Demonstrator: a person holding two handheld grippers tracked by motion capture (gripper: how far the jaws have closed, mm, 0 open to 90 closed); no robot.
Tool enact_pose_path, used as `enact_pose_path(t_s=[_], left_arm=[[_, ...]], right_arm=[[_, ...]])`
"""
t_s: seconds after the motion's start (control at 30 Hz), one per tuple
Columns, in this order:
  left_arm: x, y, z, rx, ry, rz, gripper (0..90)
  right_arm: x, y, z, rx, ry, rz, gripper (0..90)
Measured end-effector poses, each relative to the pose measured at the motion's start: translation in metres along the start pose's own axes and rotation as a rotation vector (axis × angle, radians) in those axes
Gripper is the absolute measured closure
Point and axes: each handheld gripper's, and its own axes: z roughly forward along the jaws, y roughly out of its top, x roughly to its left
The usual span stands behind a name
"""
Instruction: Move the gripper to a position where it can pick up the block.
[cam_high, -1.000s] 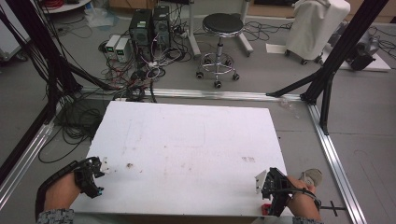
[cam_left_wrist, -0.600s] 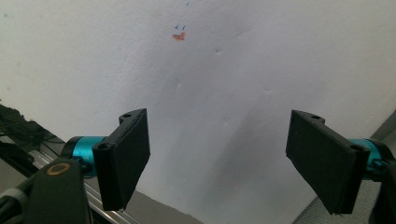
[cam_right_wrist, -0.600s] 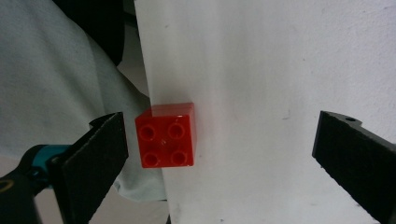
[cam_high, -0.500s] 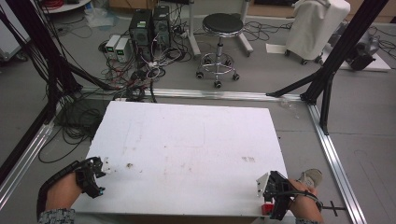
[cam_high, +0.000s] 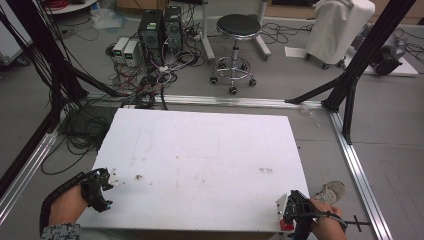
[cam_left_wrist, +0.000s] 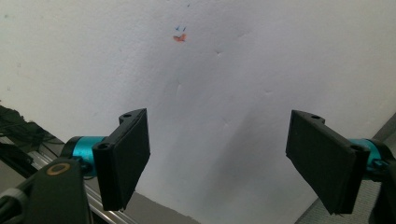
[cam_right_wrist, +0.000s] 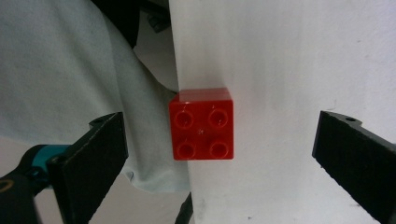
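Gleaming square four-studded red brick (cam_right_wrist: 201, 123)

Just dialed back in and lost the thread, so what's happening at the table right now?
A person holds a claw in each hand at the near edge of the white table. The right claw is open and looks down on a red four-stud brick that sits at the table's edge, between the jaws but not touched by them. The left claw is open too, over bare table near the left corner, with nothing between its jaws. Nothing is gripped at this moment.
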Motion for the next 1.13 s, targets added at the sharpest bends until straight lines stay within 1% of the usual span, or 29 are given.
enact_pose_path(t_s=[0.03,0.07,0.13,0.17,0.2,0.3,0.43,0.5,0.6,0.77,0.9,1.0,1.07,1.1,1.13], left_arm=[[0.0,0.0,0.0,0.002,-0.002,0.0,22.0],[0.0,0.0,0.0,0.001,-0.002,-0.001,22.0],[0.0,0.0,0.0,-0.001,-0.003,-0.001,22.0],[-0.001,0.0,0.0,-0.001,-0.004,0.0,22.0],[0.0,0.001,0.0,-0.002,-0.004,0.003,22.0],[0.0,0.001,0.0,-0.003,-0.002,0.004,22.0],[-0.001,0.001,0.001,-0.002,-0.004,0.004,22.0],[-0.001,0.001,0.001,-0.002,-0.005,0.004,22.0],[-0.001,0.002,0.001,-0.003,-0.004,0.004,22.0],[-0.001,0.002,0.001,-0.005,-0.001,0.005,22.0],[0.0,0.001,0.001,-0.003,-0.004,0.004,22.0],[0.0,0.001,0.002,-0.004,-0.006,0.002,22.0],[0.0,0.001,0.002,-0.004,-0.006,0.005,22.0],[-0.001,0.001,0.002,-0.009,-0.003,-0.001,22.0],[-0.001,0.001,0.002,-0.009,-0.003,-0.001,22.0]], right_arm=[[0.001,0.0,0.0,0.007,0.005,0.009,2.6],[0.001,0.0,0.001,0.003,-0.003,0.005,2.6],[0.0,0.0,0.005,-0.002,0.014,0.003,2.6],[0.001,0.0,0.007,0.011,0.017,0.006,2.6],[0.001,0.0,0.008,0.011,0.014,-0.003,2.6],[0.002,0.0,0.013,0.013,0.026,0.008,2.6],[0.002,-0.001,0.018,0.005,0.031,0.008,2.6],[0.001,-0.002,0.021,0.011,0.026,-0.001,2.6],[0.001,-0.002,0.025,0.013,0.038,0.003,2.6],[0.0,-0.005,0.032,0.011,0.04,0.002,2.6],[0.001,-0.006,0.035,0.011,0.048,0.01,2.6],[0.001,-0.006,0.035,0.006,0.046,0.011,2.6],[0.0,-0.006,0.035,0.0,0.039,0.002,2.6],[0.001,-0.006,0.033,-0.001,0.035,0.016,2.6],[0.001,-0.006,0.033,-0.001,0.035,0.016,2.6]])
